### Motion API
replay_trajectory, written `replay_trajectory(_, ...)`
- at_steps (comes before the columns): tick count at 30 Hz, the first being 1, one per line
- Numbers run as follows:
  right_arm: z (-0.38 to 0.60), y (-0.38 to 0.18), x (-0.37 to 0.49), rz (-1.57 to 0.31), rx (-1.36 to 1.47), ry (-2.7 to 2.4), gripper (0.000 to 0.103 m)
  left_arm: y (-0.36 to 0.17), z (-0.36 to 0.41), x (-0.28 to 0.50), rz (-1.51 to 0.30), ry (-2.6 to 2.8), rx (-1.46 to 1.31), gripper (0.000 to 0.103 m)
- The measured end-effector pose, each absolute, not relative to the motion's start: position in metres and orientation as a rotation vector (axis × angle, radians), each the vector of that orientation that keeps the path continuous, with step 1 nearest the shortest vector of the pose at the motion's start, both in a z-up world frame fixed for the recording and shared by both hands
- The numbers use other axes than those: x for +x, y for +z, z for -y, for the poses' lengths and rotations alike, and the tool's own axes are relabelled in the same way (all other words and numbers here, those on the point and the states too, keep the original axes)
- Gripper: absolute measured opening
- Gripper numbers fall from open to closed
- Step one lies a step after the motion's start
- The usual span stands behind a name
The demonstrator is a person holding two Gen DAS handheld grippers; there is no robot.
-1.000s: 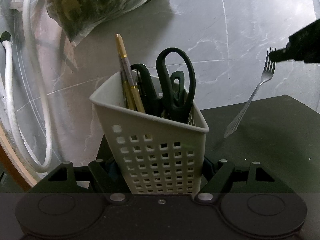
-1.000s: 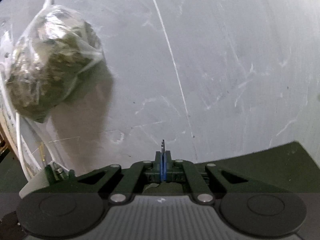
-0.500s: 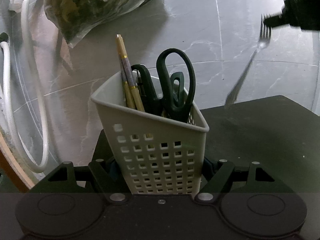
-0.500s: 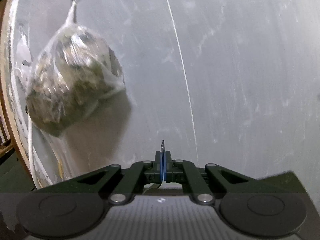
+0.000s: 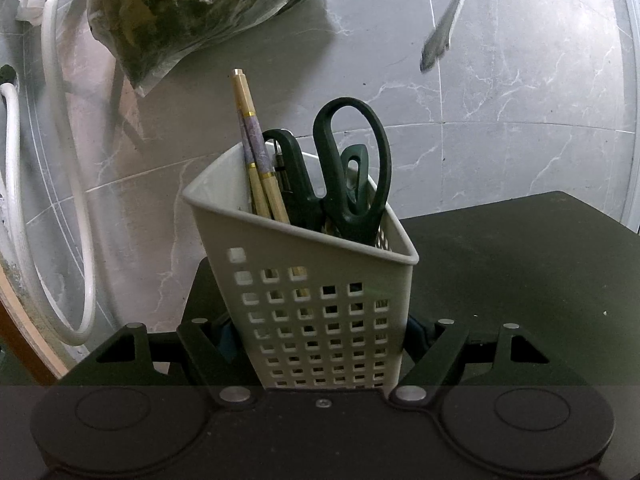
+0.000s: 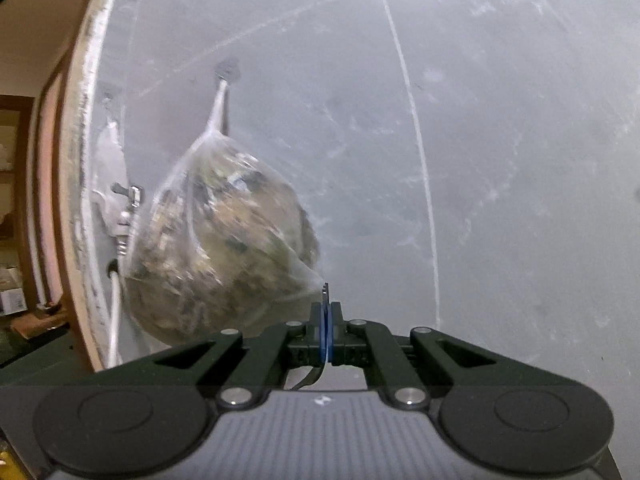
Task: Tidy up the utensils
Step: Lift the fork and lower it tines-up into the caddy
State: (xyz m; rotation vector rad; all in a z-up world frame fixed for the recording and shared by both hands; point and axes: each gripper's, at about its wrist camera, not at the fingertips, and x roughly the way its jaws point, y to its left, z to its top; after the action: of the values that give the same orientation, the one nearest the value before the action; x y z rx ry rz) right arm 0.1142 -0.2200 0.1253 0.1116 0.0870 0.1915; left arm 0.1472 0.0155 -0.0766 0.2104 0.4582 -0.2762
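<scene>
A pale perforated utensil basket [image 5: 280, 232] stands on the dark table [image 5: 520, 280], with my left gripper [image 5: 320, 336] shut on its lower sides. Inside it are gold chopsticks [image 5: 250, 136], black-handled scissors [image 5: 352, 168] and other dark handles. High at the upper right hangs the blurred handle of a metal fork [image 5: 438, 38], slanting down to the left, well above the basket. In the right wrist view my right gripper [image 6: 326, 332] is shut on that fork [image 6: 325, 292] near its tines, which show edge-on above the blue pads. The right gripper itself is out of the left wrist view.
A clear bag of dark greens [image 5: 192, 12] hangs on the marble wall above and left of the basket, also seen as the bag [image 6: 224, 256]. A white hose [image 5: 64, 200] loops down the wall at left. A wooden door frame [image 6: 76, 160] borders the wall.
The fork has risen from beside the basket to the top right of the left wrist view, and the right gripper has left that frame. The left gripper and basket stayed still.
</scene>
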Motion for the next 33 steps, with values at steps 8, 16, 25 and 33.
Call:
replay_trajectory(8, 0.201, 0.136, 0.108, -0.056, 0.089, 0.278, 0.001, -0.076, -0.015, 0.147, -0.458, -0.275, 0.209, 0.078)
replay_trajectory(16, 0.188, 0.135, 0.107, -0.059, 0.081, 0.340, 0.001, -0.077, -0.015, 0.147, -0.458, -0.274, 0.210, 0.078)
replay_trajectory(25, 0.173, 0.136, 0.110, -0.054, 0.069, 0.399, 0.001, -0.077, -0.015, 0.147, -0.457, -0.275, 0.209, 0.078)
replay_trajectory(33, 0.159, 0.123, 0.119, -0.093, 0.057, 0.430, 0.001, -0.077, -0.015, 0.147, -0.458, -0.276, 0.210, 0.078)
